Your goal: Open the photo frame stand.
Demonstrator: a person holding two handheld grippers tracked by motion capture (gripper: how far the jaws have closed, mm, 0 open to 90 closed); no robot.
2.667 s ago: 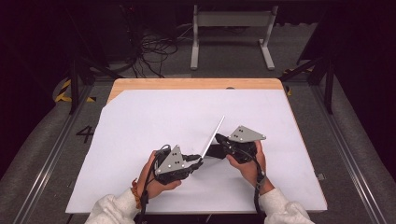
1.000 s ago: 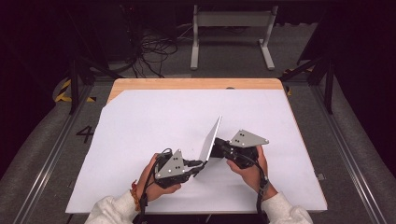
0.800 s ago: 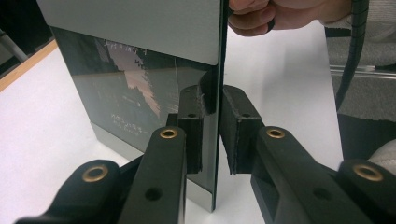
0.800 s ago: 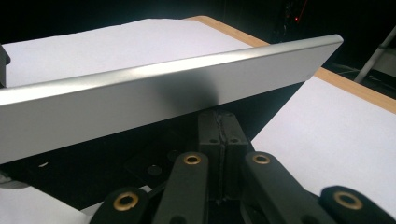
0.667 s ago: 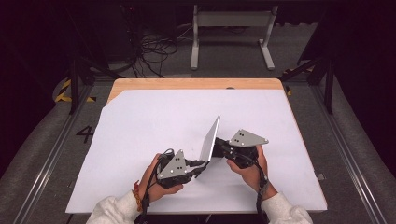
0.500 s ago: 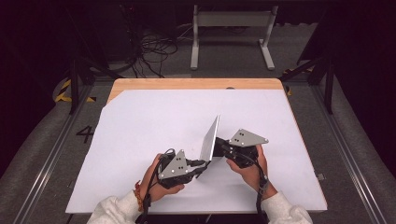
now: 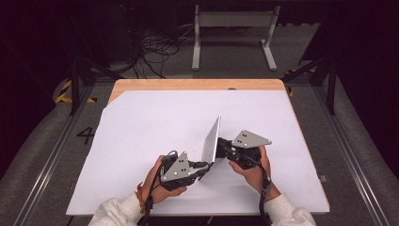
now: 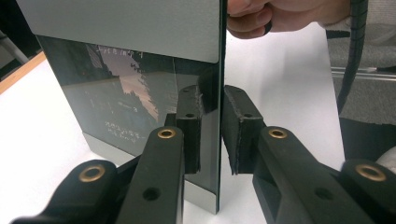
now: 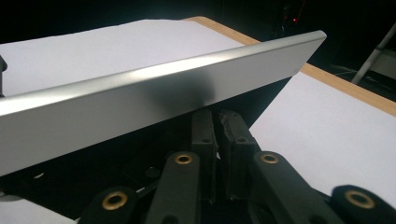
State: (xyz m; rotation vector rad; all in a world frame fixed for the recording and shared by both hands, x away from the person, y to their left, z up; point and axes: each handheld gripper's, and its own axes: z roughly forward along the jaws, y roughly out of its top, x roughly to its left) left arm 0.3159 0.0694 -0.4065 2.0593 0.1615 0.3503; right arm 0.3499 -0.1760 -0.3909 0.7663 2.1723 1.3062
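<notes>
Tablet (image 7: 211, 140), thin, silver-edged with dark glass face, stands on edge near the front middle of the white table (image 7: 141, 122). Right gripper (image 7: 224, 146) pinches its edge, jaws pressed together on the panel. Left gripper (image 7: 203, 165) straddles its lower edge, one pad touching the glass, the other slightly apart.
</notes>
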